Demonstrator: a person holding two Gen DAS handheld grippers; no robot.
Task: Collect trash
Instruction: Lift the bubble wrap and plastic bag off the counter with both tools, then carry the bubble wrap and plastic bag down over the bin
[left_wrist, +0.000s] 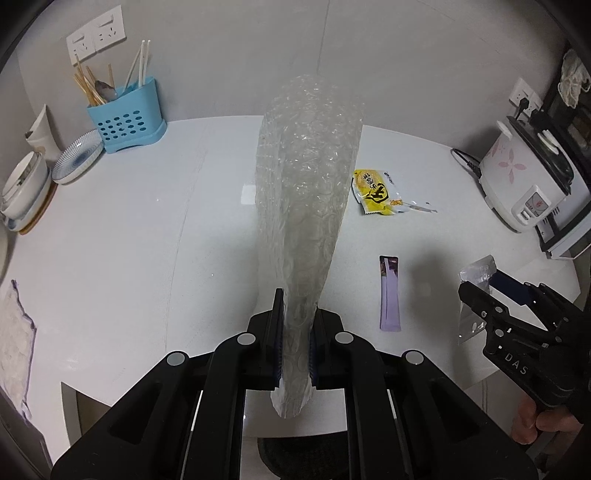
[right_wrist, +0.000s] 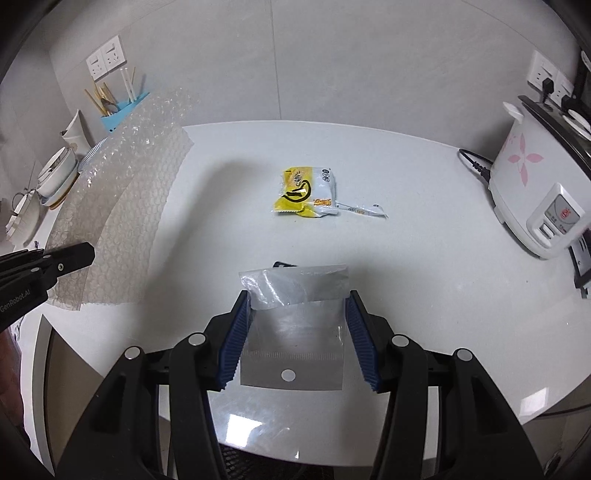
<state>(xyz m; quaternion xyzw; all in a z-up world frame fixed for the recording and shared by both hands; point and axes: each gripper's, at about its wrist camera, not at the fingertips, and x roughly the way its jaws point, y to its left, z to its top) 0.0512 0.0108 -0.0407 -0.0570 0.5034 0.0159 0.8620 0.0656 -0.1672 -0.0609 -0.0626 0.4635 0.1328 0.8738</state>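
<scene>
My left gripper is shut on a sheet of clear bubble wrap and holds it up above the white table; the sheet also shows in the right wrist view. My right gripper is open, its blue pads on either side of a clear plastic bag that lies flat on the table near the front edge. In the left wrist view the right gripper is at the right with the bag at its tips. A yellow snack wrapper lies mid-table. A purple sachet lies near the front.
A white rice cooker with its cord stands at the right. A blue utensil holder, plates and bowls line the left back. A cloth lies at the left edge. A dark bin sits below the table's front edge.
</scene>
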